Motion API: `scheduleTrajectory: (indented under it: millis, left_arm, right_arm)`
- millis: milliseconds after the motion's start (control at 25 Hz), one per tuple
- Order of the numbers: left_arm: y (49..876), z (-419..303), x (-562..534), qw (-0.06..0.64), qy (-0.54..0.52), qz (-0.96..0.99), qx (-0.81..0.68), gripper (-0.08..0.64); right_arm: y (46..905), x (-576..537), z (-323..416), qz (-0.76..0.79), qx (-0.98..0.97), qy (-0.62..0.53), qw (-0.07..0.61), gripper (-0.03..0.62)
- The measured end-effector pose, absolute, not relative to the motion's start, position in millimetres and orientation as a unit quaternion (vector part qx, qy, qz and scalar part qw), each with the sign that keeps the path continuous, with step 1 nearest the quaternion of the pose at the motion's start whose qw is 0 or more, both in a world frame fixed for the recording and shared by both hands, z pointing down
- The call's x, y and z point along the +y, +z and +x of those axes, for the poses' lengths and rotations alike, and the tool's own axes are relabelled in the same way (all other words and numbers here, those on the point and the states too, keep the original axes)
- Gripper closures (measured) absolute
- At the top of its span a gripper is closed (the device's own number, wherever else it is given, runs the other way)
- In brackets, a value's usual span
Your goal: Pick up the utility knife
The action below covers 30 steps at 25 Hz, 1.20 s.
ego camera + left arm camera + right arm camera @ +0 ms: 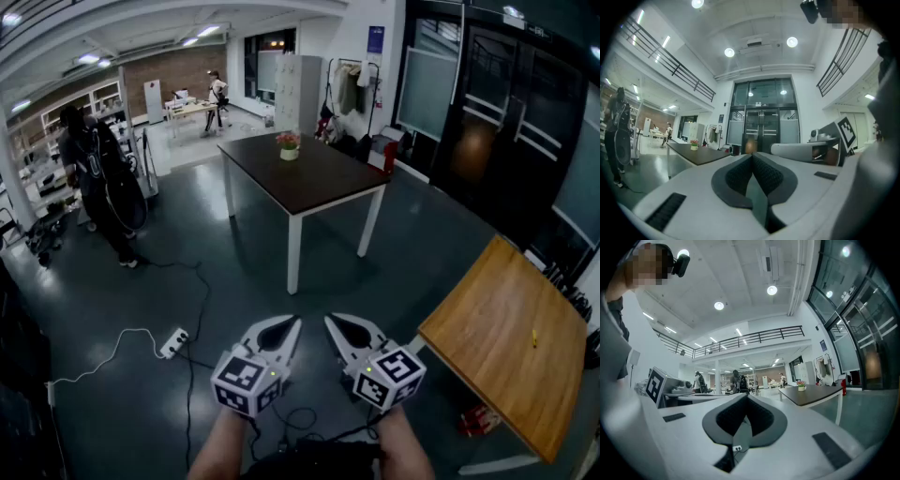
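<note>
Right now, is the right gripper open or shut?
Shut. The right gripper shows its jaws meeting at the tips, with nothing between them.

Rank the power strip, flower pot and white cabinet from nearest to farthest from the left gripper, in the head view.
1. Power strip: on the floor, just left of the left gripper.
2. Flower pot: ahead, on the dark table, at its far end.
3. White cabinet: against the back wall, beyond the table.

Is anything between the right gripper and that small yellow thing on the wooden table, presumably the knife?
Nothing visible. The small yellow thing, too small to confirm as the utility knife, lies alone on the wooden table. The right gripper, jaws together and empty, hangs left of the table's edge.
</note>
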State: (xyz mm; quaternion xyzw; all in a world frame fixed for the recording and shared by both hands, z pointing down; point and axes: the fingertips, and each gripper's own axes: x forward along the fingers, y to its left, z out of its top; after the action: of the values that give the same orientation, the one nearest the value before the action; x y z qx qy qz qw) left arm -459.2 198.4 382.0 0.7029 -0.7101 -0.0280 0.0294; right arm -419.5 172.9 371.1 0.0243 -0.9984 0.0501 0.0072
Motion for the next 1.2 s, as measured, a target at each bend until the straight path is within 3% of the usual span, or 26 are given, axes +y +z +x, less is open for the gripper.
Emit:
scheduleTrajectory:
  millis: [840, 1200]
  left_arm:
    - [380, -444, 180, 0.029, -0.021, 0.726, -0.687, 0.552]
    - [386, -359, 115, 0.038, -0.011, 0.796, -0.605, 0.552]
  right_arm:
    - [373, 157, -406, 0.058, -0.997, 0.056, 0.01, 0.591]
    - [386, 98, -319, 0.168, -0.983, 0.076, 0.0, 0.591]
